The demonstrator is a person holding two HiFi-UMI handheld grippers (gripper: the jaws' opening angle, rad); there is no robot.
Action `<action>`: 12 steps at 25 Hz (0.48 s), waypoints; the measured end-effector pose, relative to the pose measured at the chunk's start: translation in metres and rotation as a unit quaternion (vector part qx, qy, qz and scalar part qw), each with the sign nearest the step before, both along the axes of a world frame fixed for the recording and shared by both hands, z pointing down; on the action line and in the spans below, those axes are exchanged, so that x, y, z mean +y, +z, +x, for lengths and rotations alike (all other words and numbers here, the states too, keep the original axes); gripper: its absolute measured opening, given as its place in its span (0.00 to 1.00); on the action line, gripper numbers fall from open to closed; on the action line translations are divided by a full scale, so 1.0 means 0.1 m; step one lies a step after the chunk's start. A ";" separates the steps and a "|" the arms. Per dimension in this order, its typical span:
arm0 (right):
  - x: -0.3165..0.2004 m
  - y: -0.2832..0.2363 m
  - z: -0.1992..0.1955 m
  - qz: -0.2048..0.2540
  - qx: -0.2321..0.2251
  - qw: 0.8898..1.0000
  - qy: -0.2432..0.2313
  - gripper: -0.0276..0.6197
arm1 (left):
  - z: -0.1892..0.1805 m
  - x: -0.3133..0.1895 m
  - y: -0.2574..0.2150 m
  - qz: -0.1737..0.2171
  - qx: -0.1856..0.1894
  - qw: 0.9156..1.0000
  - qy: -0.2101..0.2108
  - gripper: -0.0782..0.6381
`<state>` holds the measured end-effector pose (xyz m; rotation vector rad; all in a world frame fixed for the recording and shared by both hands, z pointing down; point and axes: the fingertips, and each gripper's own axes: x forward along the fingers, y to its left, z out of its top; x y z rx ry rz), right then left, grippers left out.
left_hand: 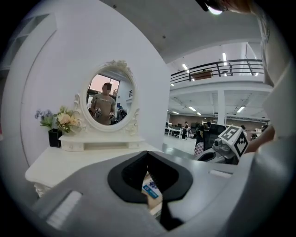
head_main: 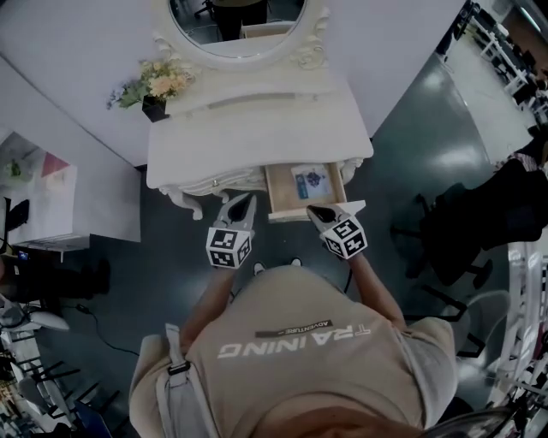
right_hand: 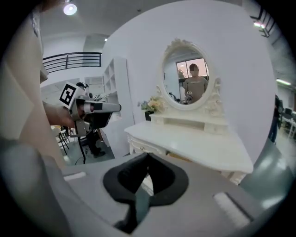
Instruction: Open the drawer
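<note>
The drawer stands pulled well out from the front of the dressing table, on its right-hand side as the person faces it. Its wooden inside is open to view, and a small printed card lies flat in it. Judging by that, the opening looks done. At most, the drawer might take a little more travel, though I can't tell whether it is at its stop.

Neither tool has hold of it. The left gripper hangs in front of the dressing table, just left of the drawer, jaws pressed together on nothing. The right gripper sits just at the drawer's front edge with its jaws also clenched and empty. Whether its tip touches the front panel I can't make out.

The dressing table is white with carved trim and a low raised shelf along the back. Its top is bare apart from a bunch of pale flowers in a dark vase at the far left corner. An oval mirror in an ornate frame rises behind the shelf.

White partition walls close in behind and to the left of the dressing table. A shiny dark grey floor spreads out to its right. A black office chair stands well off on that side, and beyond it lies an open hall with desks, strip lights and a railed upper gallery.
</note>
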<state>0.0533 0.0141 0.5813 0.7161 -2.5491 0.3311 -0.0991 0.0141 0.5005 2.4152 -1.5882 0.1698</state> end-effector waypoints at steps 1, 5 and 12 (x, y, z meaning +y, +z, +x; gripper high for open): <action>-0.02 -0.19 -0.07 0.013 -0.008 1.000 -0.004 0.05 | 0.00 -0.04 -0.12 0.011 0.006 1.000 -0.002 0.11; -0.12 -0.89 -0.22 0.052 -0.027 0.998 -0.005 0.05 | 0.11 -0.08 -0.63 0.046 0.011 0.999 0.021 0.11; -0.38 -1.70 -0.10 0.124 -0.061 0.990 0.009 0.05 | 0.21 -0.12 -1.15 0.089 -0.020 0.994 0.052 0.11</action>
